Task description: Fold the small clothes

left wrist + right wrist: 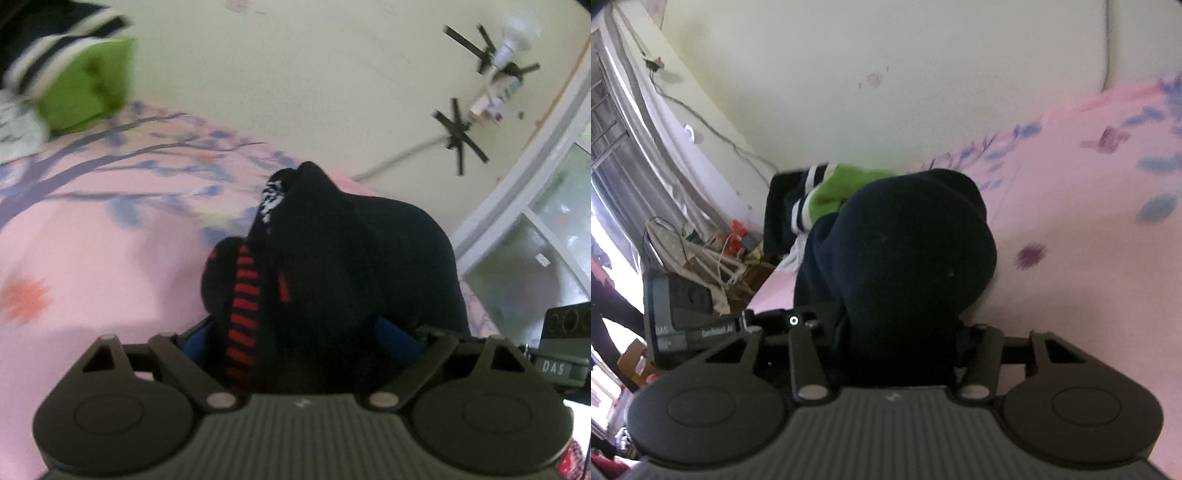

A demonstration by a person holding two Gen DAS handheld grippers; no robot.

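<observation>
Left wrist view: dark garment [354,258] with a red-striped edge, bunched at frame centre between the blue pads of the left gripper [299,332]; jaws wide, whether gripping or only straddling cannot tell. Right wrist view: same dark garment [905,251] heaped at centre, filling the narrower gap of the right gripper [897,343], apparently grasped. Still crumpled, no neat fold visible, so judged early in this item. Further clothes [812,199] piled behind at centre left of that view, green and navy with white stripes, seemingly waiting. Beneath, a pink bedsheet [92,240] printed with purple branches and flowers. Beyond, a pale wall [314,74], a bulb taped on [513,40] at upper right, window [554,229] at right. Curtain [646,147] and cables at left of the right wrist view.
</observation>
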